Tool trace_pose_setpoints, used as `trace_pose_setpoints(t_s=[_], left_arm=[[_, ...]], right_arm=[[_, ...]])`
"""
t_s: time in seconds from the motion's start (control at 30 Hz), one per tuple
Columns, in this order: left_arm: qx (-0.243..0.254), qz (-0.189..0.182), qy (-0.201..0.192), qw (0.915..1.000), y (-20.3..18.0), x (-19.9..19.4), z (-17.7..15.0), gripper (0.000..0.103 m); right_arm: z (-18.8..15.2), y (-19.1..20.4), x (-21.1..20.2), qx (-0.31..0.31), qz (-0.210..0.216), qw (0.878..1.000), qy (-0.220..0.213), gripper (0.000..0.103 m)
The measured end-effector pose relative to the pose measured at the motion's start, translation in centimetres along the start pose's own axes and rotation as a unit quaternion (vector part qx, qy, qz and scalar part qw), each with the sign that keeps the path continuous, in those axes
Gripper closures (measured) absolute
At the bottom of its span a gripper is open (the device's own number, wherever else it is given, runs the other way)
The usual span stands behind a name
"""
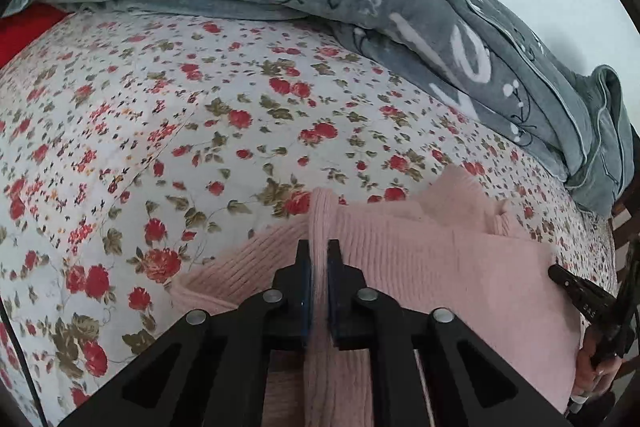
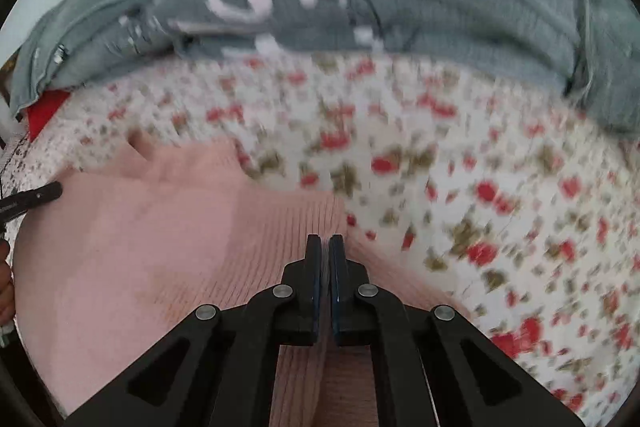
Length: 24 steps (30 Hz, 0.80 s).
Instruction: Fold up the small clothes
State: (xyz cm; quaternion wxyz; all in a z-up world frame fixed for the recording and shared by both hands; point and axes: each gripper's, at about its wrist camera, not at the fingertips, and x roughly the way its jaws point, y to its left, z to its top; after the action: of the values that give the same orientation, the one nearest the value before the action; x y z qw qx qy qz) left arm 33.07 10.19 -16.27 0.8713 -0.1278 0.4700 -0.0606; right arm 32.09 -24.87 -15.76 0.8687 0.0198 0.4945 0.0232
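The pink sweater (image 1: 420, 267) lies on the flowered bedsheet (image 1: 180, 131), near the grey blanket (image 1: 440, 7). The left gripper (image 1: 318, 255) pinches a raised fold of the sweater; the right gripper (image 2: 325, 251), nearly closed, clamps its edge.

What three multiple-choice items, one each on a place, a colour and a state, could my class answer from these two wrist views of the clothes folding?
1. Where does the grey blanket lie?
A. along the far edge of the floral sheet
B. over the garment
C. on the floor

2. What colour is the knit garment?
A. blue
B. pink
C. white

3. How does the left gripper stand?
A. wide open above the sheet
B. shut on a fold of the garment
C. shut on the blanket

Answers: 1 A, it is heaped beyond the sheet; 2 B, its ribbed knit is pale pink; 3 B, a pink ridge runs between its pads.
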Motion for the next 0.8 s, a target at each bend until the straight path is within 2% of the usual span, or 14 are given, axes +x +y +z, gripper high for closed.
trace_pose_setpoints(t_s=[0.03, 0.1, 0.13, 0.2, 0.27, 0.3, 0.4, 0.47, 0.5, 0.57, 0.6, 0.67, 0.8], left_arm=[[0.002, -0.002, 0.0, 1.0, 0.0, -0.2, 0.0, 0.089], [0.009, -0.001, 0.001, 1.0, 0.0, -1.1, 0.2, 0.071], [0.015, 0.004, -0.006, 0.9999, -0.1, -1.8, 0.2, 0.068], [0.043, 0.006, -0.026, 0.9987, -0.8, -3.2, 0.3, 0.06], [0.073, 0.003, -0.047, 0.9963, -2.1, -4.5, 0.4, 0.055], [0.086, -0.005, -0.055, 0.9947, -2.8, -5.0, 0.4, 0.052], [0.136, -0.017, -0.061, 0.9887, -5.6, -4.8, 0.0, 0.05], [0.152, 0.008, -0.052, 0.9869, -6.6, -3.1, -0.3, 0.05], [0.156, 0.033, -0.04, 0.9864, -6.7, -1.5, -0.6, 0.05], [0.156, 0.054, -0.02, 0.9861, -6.2, 0.4, -1.3, 0.05], [0.159, 0.056, -0.016, 0.9856, -5.7, 1.4, -1.7, 0.048], [0.157, 0.047, -0.035, 0.9858, -5.4, 1.1, -2.1, 0.048], [0.151, 0.041, -0.037, 0.9869, -5.1, 0.8, -2.0, 0.048]], right_arm=[[0.1, 0.0, -0.3, -0.006, -0.004, 1.0, -0.001, 0.098], [0.2, 0.1, -1.5, -0.012, -0.008, 1.0, -0.005, 0.095], [0.3, 0.1, -2.2, -0.01, -0.007, 1.0, -0.009, 0.094], [0.5, 0.2, -3.7, -0.006, -0.005, 1.0, -0.025, 0.088], [0.9, 1.0, -4.9, -0.017, -0.004, 0.999, -0.045, 0.072], [1.2, 1.6, -5.2, -0.023, -0.008, 0.998, -0.052, 0.071], [1.8, 3.8, -4.8, -0.039, 0.004, 0.998, -0.049, 0.071], [1.8, 5.2, -3.1, -0.051, 0.001, 0.998, -0.034, 0.071], [1.6, 5.5, -2.0, -0.058, -0.013, 0.998, -0.026, 0.071], [1.0, 5.5, 0.8, -0.063, -0.046, 0.997, 0.0, 0.072], [0.8, 4.9, 1.8, -0.053, -0.042, 0.998, 0.011, 0.072], [0.8, 3.7, 1.3, -0.027, -0.016, 1.0, -0.003, 0.073], [0.6, 3.1, 1.3, -0.016, -0.008, 1.0, -0.005, 0.075]])
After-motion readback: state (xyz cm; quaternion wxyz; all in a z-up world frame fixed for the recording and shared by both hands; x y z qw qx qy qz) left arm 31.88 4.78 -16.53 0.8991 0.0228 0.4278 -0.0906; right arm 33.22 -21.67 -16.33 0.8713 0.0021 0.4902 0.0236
